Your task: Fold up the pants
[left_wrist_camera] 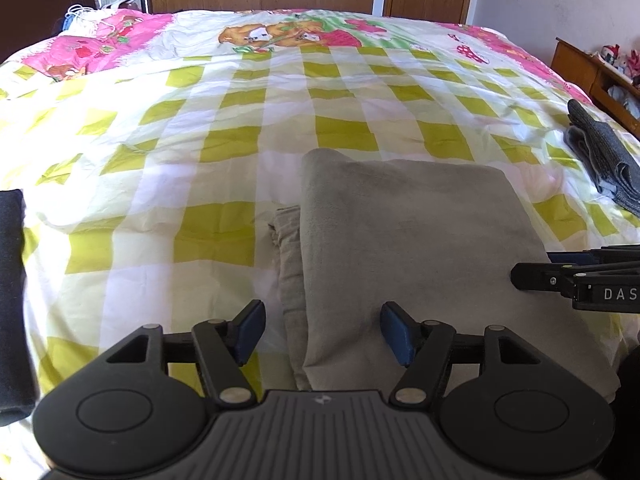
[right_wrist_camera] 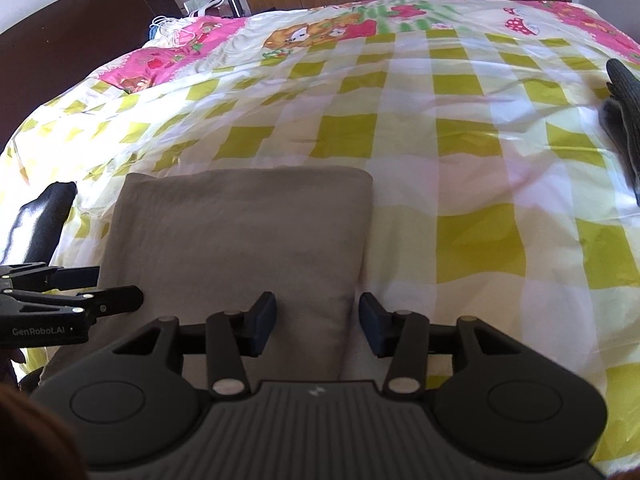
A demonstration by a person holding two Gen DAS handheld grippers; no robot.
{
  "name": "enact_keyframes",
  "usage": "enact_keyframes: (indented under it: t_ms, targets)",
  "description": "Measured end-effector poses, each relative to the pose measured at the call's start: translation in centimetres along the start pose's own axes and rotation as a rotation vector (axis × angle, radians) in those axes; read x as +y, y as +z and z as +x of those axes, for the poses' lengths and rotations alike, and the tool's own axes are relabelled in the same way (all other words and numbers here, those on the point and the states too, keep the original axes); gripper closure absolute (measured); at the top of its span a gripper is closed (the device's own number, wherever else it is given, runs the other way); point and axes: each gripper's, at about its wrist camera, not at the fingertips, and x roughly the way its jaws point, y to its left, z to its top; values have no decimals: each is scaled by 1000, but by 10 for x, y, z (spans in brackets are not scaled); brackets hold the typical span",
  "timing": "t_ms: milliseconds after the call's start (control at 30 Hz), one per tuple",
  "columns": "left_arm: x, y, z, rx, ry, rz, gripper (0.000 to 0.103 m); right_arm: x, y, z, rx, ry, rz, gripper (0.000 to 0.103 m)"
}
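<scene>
Pants point(left_wrist_camera: 420, 248) are lying folded into a grey rectangle on the checked bedspread point(left_wrist_camera: 224, 136), right at the near edge in front of you, so I'm reading this as the tail end of a fold, with both tools letting go. Your left gripper point(left_wrist_camera: 322, 330) is sitting spread over the left edge of the stack, pads clear of the cloth, nothing pinched. Your right gripper point(right_wrist_camera: 318, 326) is doing the same at the right edge, jaws apart, the cloth's border lying under the gap but not clamped.

Next move, I'm guessing, is either one more fold across or just tidying: a lighter under-layer point(left_wrist_camera: 288, 264) is poking out on the left side, so you're probably wanting to tuck that in and square it up.

Hard to tell how many layers are stacked. The near end of the pants is hiding under both grippers, and the dark folded clothes point(left_wrist_camera: 608, 160) far right are cut off by the frame
</scene>
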Motion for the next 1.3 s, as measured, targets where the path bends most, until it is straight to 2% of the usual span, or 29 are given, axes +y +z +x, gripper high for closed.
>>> enact_keyframes:
  t_ms: [67, 200, 300, 433, 467, 500, 533, 567, 633, 767, 900, 1133, 1233, 1300]
  targets:
    - [-2, -1, 5, 20, -35, 14, 23, 0, 0, 1, 6, 13, -6, 55]
    - [3, 0, -4, 2, -29, 28, 22, -15, 3, -6, -5, 40, 49, 57]
    - [7, 0, 4, 49, -119, -19, 21, -24, 4, 0, 43, 136, 108, 56]
    - [2, 6, 17, 66, -108, -7, 15, -17, 6, 10, 65, 146, 82, 55]
    - [1, 8, 17, 62, -109, -1, 16, -18, 7, 11, 66, 154, 91, 61]
    - [-1, 11, 17, 57, -116, 7, 21, -19, 8, 11, 67, 168, 105, 68]
    - [-2, 12, 15, 51, -123, 13, 25, -20, 10, 11, 69, 184, 116, 81]
    - [-3, 15, 13, 41, -129, 16, 27, -21, 11, 10, 64, 196, 128, 87]
    - [-4, 22, 13, 26, -142, 19, 39, -24, 16, 8, 50, 220, 148, 92]
    - [1, 45, 19, -6, -165, -1, 50, -28, 38, 3, -15, 226, 148, 95]
    - [9, 57, 28, -31, -148, -27, 50, -33, 61, 9, -48, 215, 129, 95]
    - [4, 84, 64, -86, -101, 18, 47, -38, 84, 45, -40, 73, 79, 95]
    - [10, 81, 63, -80, -103, 0, 42, -42, 83, 42, -32, 42, 102, 85]
    - [16, 78, 50, -95, -95, -28, 42, -40, 77, 28, -66, 5, 71, 82]
